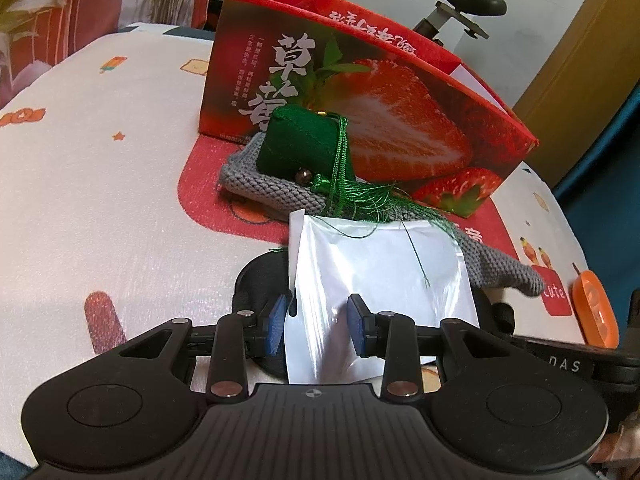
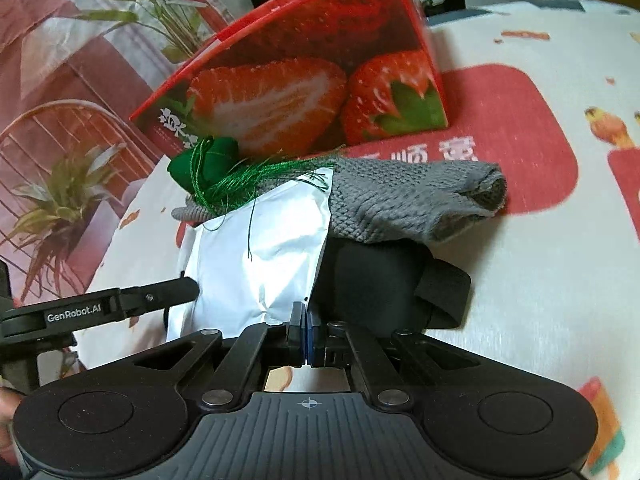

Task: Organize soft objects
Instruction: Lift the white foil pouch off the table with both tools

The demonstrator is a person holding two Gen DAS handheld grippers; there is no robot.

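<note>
Closest to the left wrist camera, the left gripper point(image 1: 318, 326) has its blue pads on both sides of a white foil pouch point(image 1: 380, 276) and they seem to pinch its lower part. Under the pouch lies something black point(image 1: 258, 276), only partly visible. Behind it, a grey knitted piece point(image 1: 264, 188) rests on the printed tablecloth point(image 1: 100, 180), and a green tasselled sachet point(image 1: 304, 144) sits on top of the knit, leaning against the strawberry box point(image 1: 400, 120). The box is open on top; its inside is not visible from here.

From the right wrist camera, the right gripper point(image 2: 306, 334) has its pads pressed together, and I see nothing clearly between them. Just ahead lies the black soft item with a strap point(image 2: 380, 280), half covered by the pouch and the knit. The left gripper's finger point(image 2: 160, 294) reaches the pouch from the left.

My judgement: all soft things are outside the box in one pile, so the sorting is at its start, with the pouch probably first.
</note>
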